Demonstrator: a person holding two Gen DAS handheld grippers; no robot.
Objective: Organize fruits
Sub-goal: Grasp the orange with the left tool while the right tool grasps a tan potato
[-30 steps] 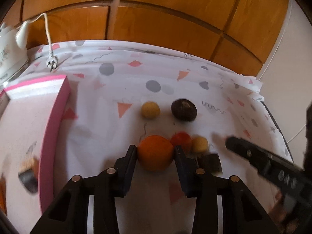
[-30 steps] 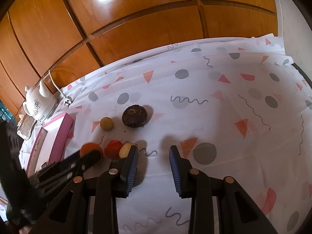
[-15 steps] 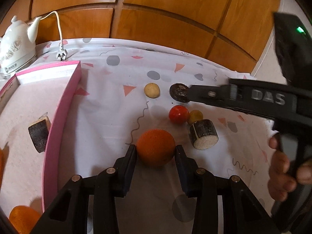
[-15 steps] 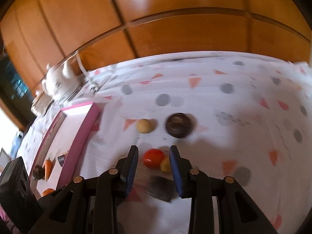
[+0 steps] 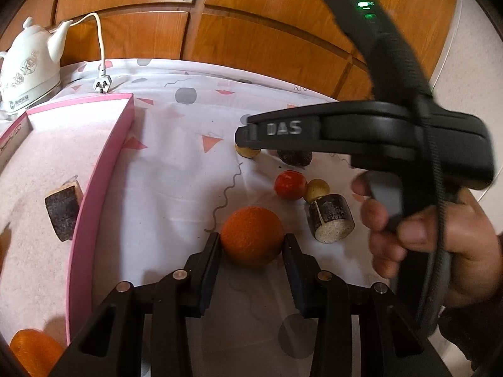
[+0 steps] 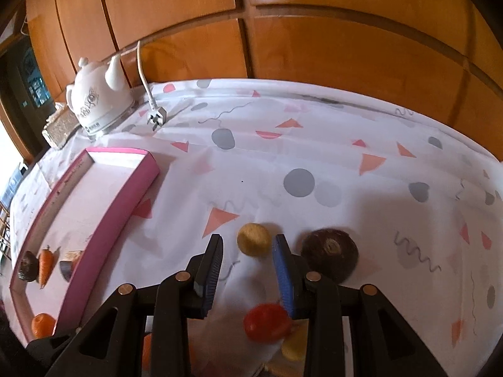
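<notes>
The left gripper point(image 5: 251, 245) is clamped on an orange point(image 5: 251, 235), both pads against its sides, low over the patterned cloth point(image 5: 176, 169) just right of the pink tray point(image 5: 103, 169). The right gripper point(image 6: 248, 248), gripped by a hand point(image 5: 433, 238), has its jaws apart with nothing between the pads; a small yellow fruit point(image 6: 254, 238) lies on the cloth just beyond the tips. A red fruit point(image 6: 267, 322) lies beneath it (a dark round fruit point(image 6: 330, 254) sits beside).
</notes>
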